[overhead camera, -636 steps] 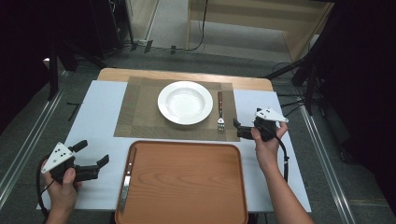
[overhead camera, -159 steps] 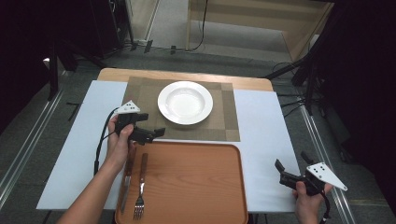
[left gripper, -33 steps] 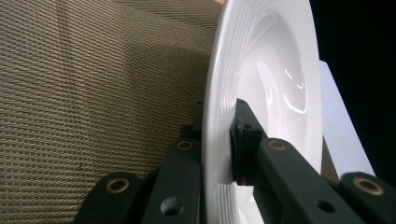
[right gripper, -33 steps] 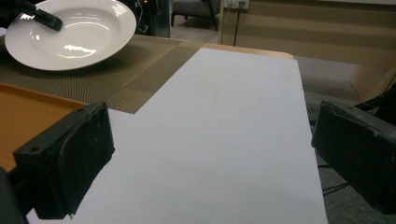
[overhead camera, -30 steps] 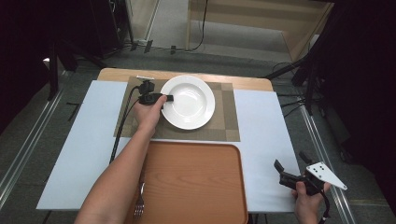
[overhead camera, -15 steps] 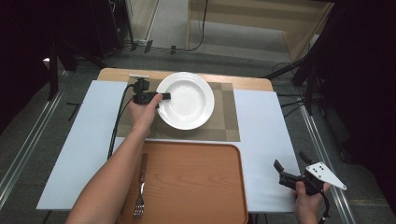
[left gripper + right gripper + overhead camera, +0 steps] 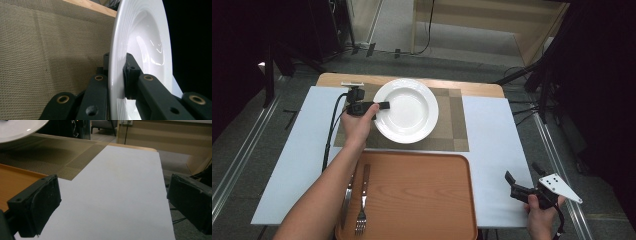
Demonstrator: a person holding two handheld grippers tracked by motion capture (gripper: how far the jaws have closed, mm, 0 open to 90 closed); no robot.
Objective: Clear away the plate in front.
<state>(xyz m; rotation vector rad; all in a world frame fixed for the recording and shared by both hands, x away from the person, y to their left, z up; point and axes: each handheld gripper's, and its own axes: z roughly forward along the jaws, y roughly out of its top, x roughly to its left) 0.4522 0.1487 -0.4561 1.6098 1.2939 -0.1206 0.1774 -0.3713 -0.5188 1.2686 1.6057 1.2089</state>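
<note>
A white deep plate [image 7: 407, 110] hangs lifted above the brown woven placemat [image 7: 452, 130], and its shadow falls on the mat. My left gripper [image 7: 379, 106] is shut on the plate's left rim. In the left gripper view the rim [image 7: 115, 60] is pinched between the two black jaws, with the placemat [image 7: 45, 50] behind it. My right gripper [image 7: 522, 182] stands open at the table's near right corner, nothing between its fingers. The right gripper view looks between its wide-apart pads [image 7: 42, 205] across the white sheet [image 7: 120, 195], and the plate's edge [image 7: 17, 128] sits at the top left.
An orange tray [image 7: 422, 200] lies at the near middle, with a fork [image 7: 362, 200] and a knife [image 7: 347, 200] along its left side. A white sheet [image 7: 497, 150] covers the tabletop. The left gripper's cable [image 7: 332, 130] trails across the left part of the table.
The left gripper has carried the plate up and toward the left and far side of the placemat. The right hand has not moved.
</note>
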